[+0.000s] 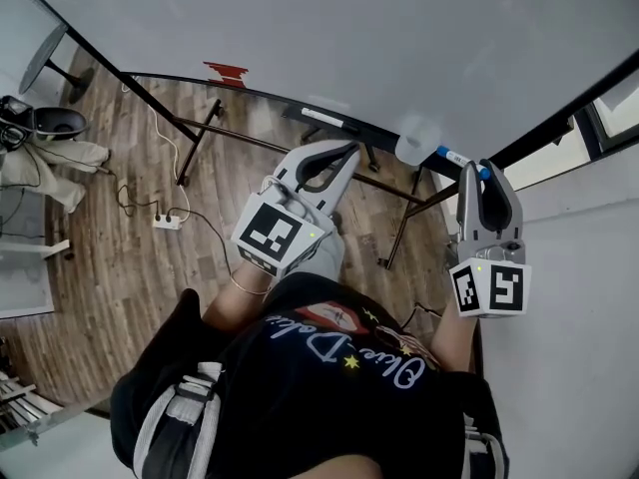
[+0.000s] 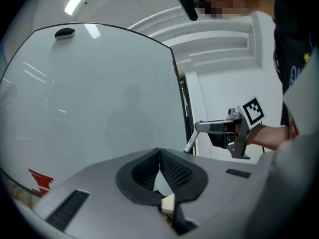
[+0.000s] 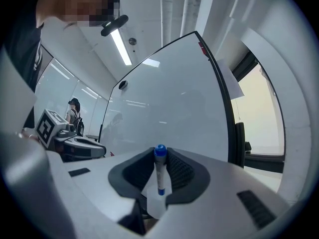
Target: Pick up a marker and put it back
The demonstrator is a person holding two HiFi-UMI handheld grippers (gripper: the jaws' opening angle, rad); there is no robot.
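Blue-capped marker [image 3: 160, 176] is clamped in the right tool [image 3: 160, 156], its white plastic barrel lying crosswise between ribbed black pads. Left tool [image 2: 160, 154] is pinched together, empty. Glossy whiteboard [image 1: 349, 38] is ahead. Its ledge [image 1: 297, 113] lies left of the marker in the head view, running along the board's edge. Right hand looks nearer for the return.

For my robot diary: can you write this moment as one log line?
right tongs: gripping blue marker | left tongs: shut, empty | whiteboard: ahead
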